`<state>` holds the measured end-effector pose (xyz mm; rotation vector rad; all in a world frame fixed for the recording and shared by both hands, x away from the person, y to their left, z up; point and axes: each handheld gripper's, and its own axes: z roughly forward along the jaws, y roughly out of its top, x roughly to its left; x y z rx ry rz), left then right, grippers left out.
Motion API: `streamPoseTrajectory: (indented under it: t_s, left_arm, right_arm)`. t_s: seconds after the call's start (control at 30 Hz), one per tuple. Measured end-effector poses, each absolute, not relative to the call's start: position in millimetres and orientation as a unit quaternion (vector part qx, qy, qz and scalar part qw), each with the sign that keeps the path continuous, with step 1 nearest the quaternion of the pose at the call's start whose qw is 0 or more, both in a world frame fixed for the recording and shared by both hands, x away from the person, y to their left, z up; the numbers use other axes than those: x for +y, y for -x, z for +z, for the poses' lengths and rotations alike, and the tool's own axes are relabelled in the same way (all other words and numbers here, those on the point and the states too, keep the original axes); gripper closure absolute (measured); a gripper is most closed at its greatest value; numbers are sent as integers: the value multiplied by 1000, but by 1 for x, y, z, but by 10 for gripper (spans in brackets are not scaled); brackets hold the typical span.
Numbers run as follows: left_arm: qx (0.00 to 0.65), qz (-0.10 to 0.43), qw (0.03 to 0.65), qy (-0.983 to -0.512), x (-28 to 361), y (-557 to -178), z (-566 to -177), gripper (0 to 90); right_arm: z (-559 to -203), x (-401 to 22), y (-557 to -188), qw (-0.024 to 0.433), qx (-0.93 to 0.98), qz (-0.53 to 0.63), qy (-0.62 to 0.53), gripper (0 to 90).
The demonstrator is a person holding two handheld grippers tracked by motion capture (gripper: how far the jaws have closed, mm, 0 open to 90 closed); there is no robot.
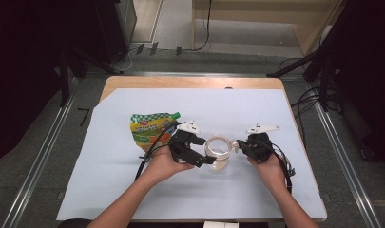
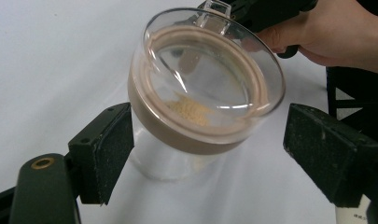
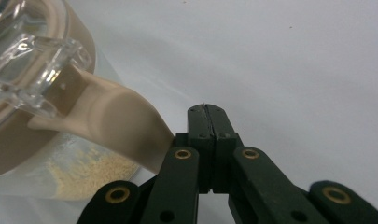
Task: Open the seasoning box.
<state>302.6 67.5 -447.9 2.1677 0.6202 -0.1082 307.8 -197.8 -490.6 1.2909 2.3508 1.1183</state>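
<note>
A clear jar (image 1: pixel 217 148) with a see-through lid and a brown rim stands tilted on the pale sheet, between both hands. A little heap of yellowish grains (image 2: pixel 191 109) lies inside it. My left gripper (image 1: pixel 213 160) is open, its two pads (image 2: pixel 107 149) standing on either side of the jar (image 2: pixel 205 84) below the rim; the far pad is clearly apart from the glass. My right gripper (image 1: pixel 238 144) is shut with nothing between its jaws. Its tip (image 3: pixel 208 109) sits right beside the jar's beige handle (image 3: pixel 116 121), under the lid's clear tab (image 3: pixel 42 70).
A green and yellow spouted pouch (image 1: pixel 149 128) lies flat just left of my left hand. The pale sheet (image 1: pixel 133 190) covers most of the wooden table (image 1: pixel 180 81). Cables trail from both grippers toward the near edge.
</note>
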Motion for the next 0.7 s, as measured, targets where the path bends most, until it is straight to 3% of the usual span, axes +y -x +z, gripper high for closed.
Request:
streamPoseTrajectory:
  t_s: [0.7]
  left_arm:
    - [234, -17, 439, -867, 63, -297, -462, 59]
  right_arm:
    - [-492, -176, -300, 100, 811, 382, -431, 900]
